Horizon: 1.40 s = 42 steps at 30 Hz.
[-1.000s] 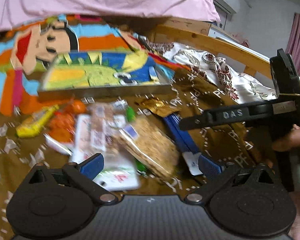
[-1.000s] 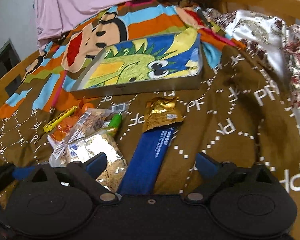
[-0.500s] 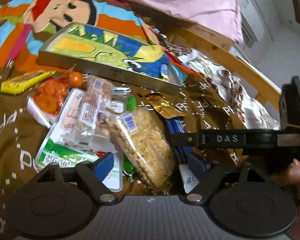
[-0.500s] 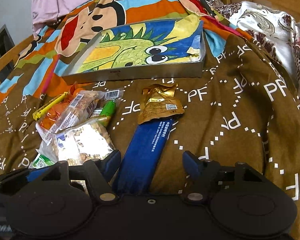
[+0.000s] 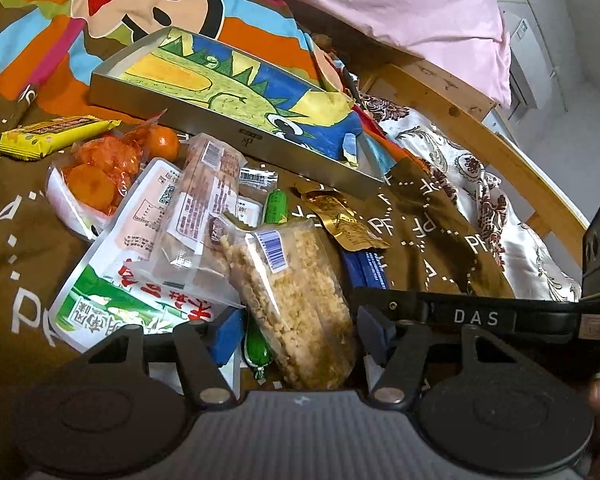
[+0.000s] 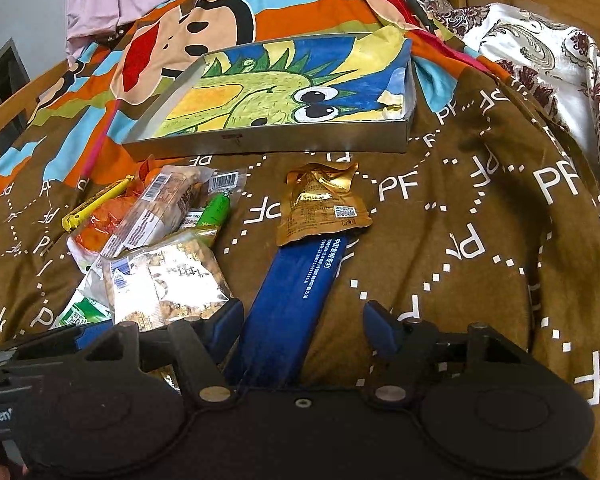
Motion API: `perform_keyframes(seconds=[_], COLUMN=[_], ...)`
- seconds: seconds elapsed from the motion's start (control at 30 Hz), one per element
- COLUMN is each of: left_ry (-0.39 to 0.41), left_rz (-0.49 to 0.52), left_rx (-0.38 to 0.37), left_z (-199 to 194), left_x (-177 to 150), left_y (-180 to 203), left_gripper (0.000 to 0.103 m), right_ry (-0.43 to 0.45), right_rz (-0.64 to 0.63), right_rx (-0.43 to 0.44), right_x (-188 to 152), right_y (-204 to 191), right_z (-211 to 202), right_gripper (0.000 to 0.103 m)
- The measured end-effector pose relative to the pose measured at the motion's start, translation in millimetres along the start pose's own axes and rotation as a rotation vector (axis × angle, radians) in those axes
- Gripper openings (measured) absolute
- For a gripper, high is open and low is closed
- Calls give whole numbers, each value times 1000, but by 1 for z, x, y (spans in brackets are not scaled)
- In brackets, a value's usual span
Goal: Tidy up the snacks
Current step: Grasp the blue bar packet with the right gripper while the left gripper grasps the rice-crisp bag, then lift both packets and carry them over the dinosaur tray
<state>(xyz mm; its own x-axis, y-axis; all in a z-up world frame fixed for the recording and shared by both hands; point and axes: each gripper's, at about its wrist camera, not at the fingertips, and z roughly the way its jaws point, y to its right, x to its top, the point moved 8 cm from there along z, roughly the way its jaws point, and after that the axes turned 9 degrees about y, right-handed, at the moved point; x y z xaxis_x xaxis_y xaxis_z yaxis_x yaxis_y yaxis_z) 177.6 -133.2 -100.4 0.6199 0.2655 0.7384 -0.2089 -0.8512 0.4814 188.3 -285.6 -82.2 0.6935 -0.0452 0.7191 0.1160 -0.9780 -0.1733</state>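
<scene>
— Dropping lower since a second ago, left gripper (image 5: pixel 296 330) closing around the crumbly snack bag (image 5: pixel 296 300) at lower centre, not yet pinching.

— Right gripper (image 6: pixel 304 322) half-open, straddling the blue pack (image 6: pixel 288 304), gripping nothing; tray (image 6: pixel 268 144) waiting upper centre for sorting.

Work surface is a bed. A brown blanket (image 6: pixel 480 208) printed with white "PF" letters and dotted lines lies directly ahead of both grippers. Beyond it, a striped cartoon-character cover (image 6: pixel 220 24) in orange, blue and green. Farther off, a pink sheet (image 5: pixel 380 4) is draped across the top. A floral white-and-maroon fabric (image 5: pixel 472 184) sits ahead to the right, against a wooden bed rail (image 5: pixel 500 132). White wall (image 5: pixel 572 40) behind the rail. Lighting is even, indoor.
</scene>
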Motion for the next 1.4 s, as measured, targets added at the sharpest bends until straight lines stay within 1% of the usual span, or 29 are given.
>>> perform_keyframes(seconds=[0.07,0.13,0.2,0.27,0.3,0.37,0.4,0.47,0.63,0.77,0.9,0.93,1.0,1.07,1.17,1.27,1.33,1.4], left_ry=[-1,-5,-8,-12,-14,-15,-17,-24,-25,-24,-27,-27,-27,-29,-32,-32,-25,-18], left_rz=[-6,2,1,-9,-15,-22,-25,-30,-42,-45,-54,-55,-51,-51,-46,-29,-26,-23], left_rx=[12,44,51,49,51,59,64,70,79,81,82,83,88,97,114,134,134,135], left_z=[1,3,3,2,2,1,0,-3,-11,-10,-8,-8,-9,-10,-14,-22,-29,-36], left_x=[1,1,1,1,0,-1,-1,-2,-3,-3,-2,-2,-3,-3,-3,-4,-4,-2], left_y=[-1,-2,-2,-2,-2,-1,-1,-1,-2,-2,-3,-3,-2,-1,1,5,7,11], left_gripper=[63,51,49,45,45,44,44,43,43,43,43,43,43,42,41,39,30,27], right_ry=[0,0,1,-1,-1,0,0,-2,-20,-28,-41,-38,-31,-22,-2,24,46,86], right_rz=[-2,-6,-9,-6,-7,-12,-15,-25,-25,-16,-25,-24,-10,1,4,-5,-10,-26], right_rx=[-2,-3,1,14,18,27,29,21,8,2,-3,-3,-1,1,-3,1,6,-1], right_x=[0,-1,-1,-1,-1,-2,-2,-3,-7,-9,-13,-13,-14,-15,-16,-16,-17,-14], right_y=[0,-1,-1,-1,-2,-4,-5,-6,-3,-1,-2,-2,0,1,0,-5,-7,-9], right_z=[0,0,0,-1,-1,-3,-4,-5,-3,1,7,6,4,1,-6,-17,-26,-37], right_gripper=[69,69,67,61,59,51,49,41,40,51,52,51,39,35,31,30,30,30])
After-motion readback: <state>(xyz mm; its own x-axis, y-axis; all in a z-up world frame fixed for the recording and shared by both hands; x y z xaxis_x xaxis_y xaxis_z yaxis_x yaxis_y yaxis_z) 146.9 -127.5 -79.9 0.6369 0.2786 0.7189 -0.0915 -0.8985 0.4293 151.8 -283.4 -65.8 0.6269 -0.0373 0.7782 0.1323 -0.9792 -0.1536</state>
